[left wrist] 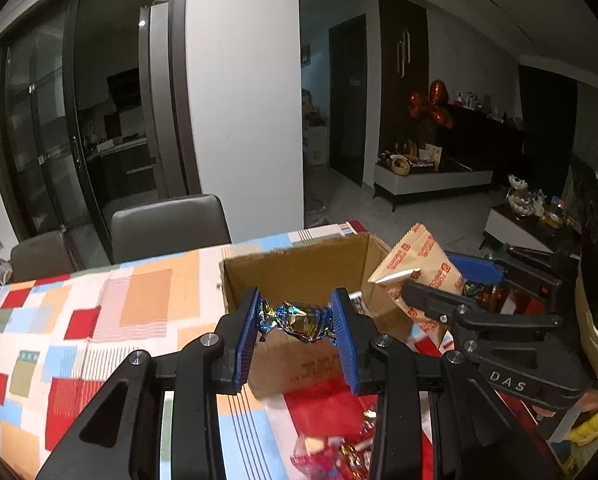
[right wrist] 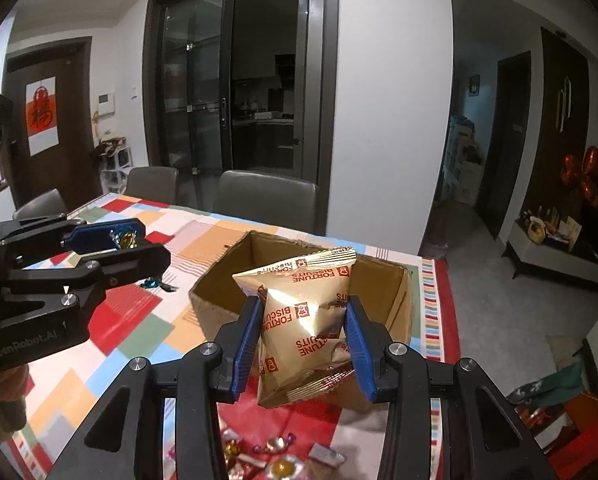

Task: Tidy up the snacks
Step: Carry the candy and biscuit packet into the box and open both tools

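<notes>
Left wrist view: the left gripper [left wrist: 299,322] pinches a foil-wrapped candy [left wrist: 297,320] between its two blue pads [left wrist: 247,332]. The candy spans the gap crosswise, its twisted ends pressed against the pads near their tips, and it hangs in front of the near wall of an open cardboard box [left wrist: 299,272]. The box stands on a table [left wrist: 99,312] covered with a patchwork-print cloth. To the right, the right gripper [left wrist: 443,284] holds a biscuit packet [left wrist: 419,256] beside the box's right wall.

Right wrist view: the right gripper [right wrist: 305,332] clamps the gold biscuit packet [right wrist: 303,320], printed "FORTUNE BISCUITS", by its lower half; the pads [right wrist: 246,336] press in on both sides, so that the packet bulges between them, and its upper seam rises past the fingertips. The packet is held off the table, in front of the box [right wrist: 383,280], whose opening faces up. At left, the left gripper [right wrist: 127,240] carries the candy [right wrist: 125,240] between its fingers, above the cloth and left of the box. More wrapped sweets [right wrist: 283,456] lie loose on the table [right wrist: 99,320] below the right gripper, near the picture's lower edge.
</notes>
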Demonstrator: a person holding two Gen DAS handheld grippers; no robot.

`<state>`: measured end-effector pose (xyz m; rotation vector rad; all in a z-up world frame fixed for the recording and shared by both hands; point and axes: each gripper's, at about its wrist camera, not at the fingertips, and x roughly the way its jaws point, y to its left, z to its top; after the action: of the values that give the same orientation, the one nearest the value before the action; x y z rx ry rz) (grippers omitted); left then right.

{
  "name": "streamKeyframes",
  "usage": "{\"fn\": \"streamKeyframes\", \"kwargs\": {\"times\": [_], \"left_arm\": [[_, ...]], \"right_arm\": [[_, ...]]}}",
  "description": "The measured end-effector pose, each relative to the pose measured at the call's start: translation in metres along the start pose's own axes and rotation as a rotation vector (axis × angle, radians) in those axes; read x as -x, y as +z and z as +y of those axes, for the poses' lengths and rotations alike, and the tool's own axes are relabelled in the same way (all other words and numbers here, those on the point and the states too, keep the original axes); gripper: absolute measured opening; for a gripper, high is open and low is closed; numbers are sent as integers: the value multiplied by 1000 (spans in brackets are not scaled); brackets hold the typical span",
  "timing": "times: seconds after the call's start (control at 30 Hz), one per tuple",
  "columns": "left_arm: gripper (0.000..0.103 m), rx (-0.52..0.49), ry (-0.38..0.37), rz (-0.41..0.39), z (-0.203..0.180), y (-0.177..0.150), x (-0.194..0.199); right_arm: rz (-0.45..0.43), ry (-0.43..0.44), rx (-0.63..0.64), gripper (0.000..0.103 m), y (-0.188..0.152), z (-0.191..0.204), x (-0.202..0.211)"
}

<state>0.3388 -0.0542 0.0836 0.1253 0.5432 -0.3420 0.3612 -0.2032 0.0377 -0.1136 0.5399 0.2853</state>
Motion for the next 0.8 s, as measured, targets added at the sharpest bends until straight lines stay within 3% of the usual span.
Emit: {"fn": "streamKeyframes", "kwargs": {"times": [0.2, 0.5, 0.53, 0.6, 0.63, 0.8], "left_arm": [[36, -11, 16, -12, 1, 15, -33], [37, 27, -16, 33, 11, 21, -80], [40, 31, -18, 41, 12, 21, -84], [49, 45, -14, 56, 13, 21, -93], [56, 51, -16, 60, 15, 21, -95], [63, 68, 14, 61, 17, 14, -89]], "right_arm": [[22, -4, -32, 43, 7, -17, -28], [26, 6, -69, 44, 15, -36, -57], [26, -1, -71, 45, 15, -38, -60], [33, -15, -81, 67, 15, -41, -64], [29, -28, -95, 70, 13, -43, -64], [37, -46, -127, 70, 8, -50, -60]]}}
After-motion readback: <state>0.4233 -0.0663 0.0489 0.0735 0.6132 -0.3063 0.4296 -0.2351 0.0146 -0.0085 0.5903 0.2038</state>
